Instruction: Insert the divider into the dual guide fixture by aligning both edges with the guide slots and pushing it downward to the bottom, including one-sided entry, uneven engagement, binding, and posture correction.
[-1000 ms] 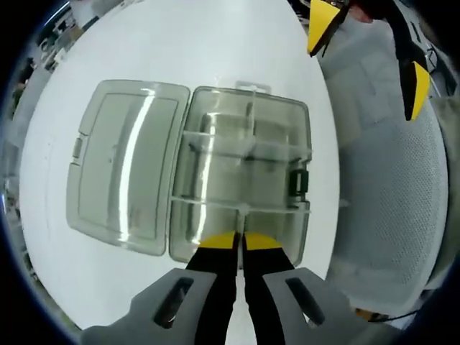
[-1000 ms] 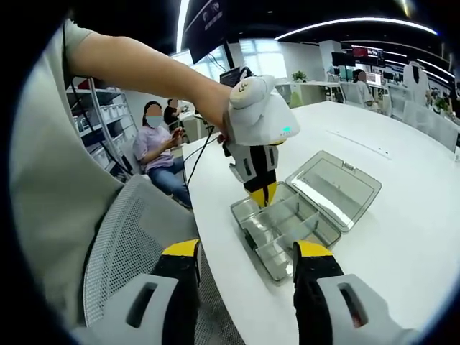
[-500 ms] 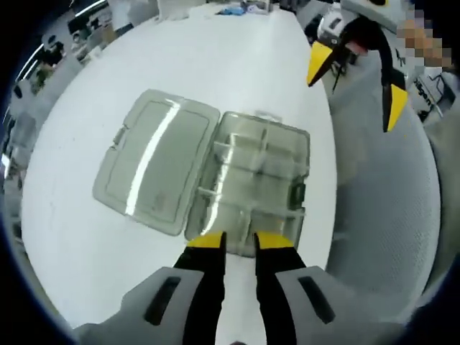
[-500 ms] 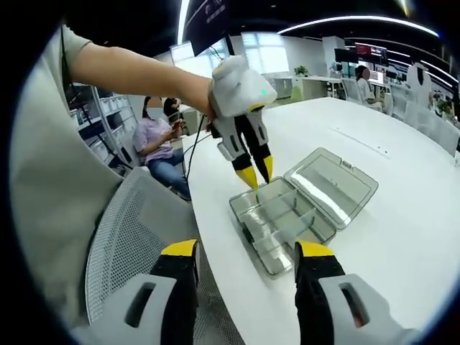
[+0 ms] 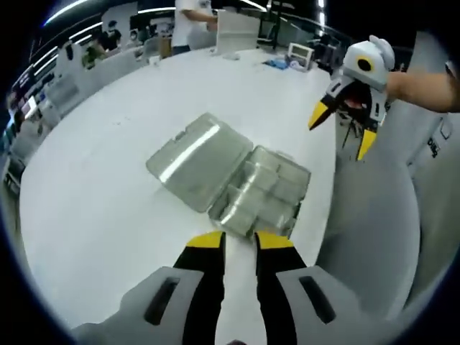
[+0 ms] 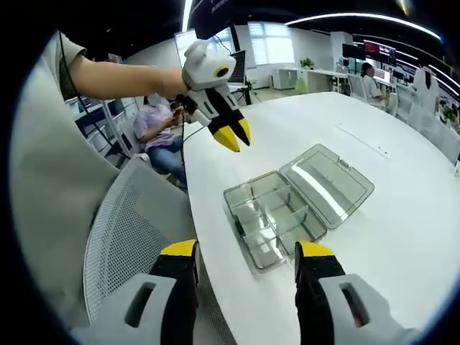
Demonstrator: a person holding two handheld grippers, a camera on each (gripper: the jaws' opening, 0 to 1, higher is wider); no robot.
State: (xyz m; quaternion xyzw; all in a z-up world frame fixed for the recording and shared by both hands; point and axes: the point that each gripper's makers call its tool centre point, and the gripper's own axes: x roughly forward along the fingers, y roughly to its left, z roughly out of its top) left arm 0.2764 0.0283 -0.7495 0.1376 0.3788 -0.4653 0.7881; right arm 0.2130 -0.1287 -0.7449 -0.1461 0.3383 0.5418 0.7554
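Bright overhead strip lighting; glare streak on the open lid (image 5: 198, 154); fisheye-bent, softly blurred edges

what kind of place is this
Probably an open-plan office or lab. The clear plastic box lies open on a long white table, a mesh office chair stands beside it, and more desks with seated people fill the background.

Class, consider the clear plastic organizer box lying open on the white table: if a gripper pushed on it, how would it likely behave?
The organizer box looks thin-walled and light, so it would probably slide on the smooth table. Its open lid lies flat, so tipping seems unlikely.
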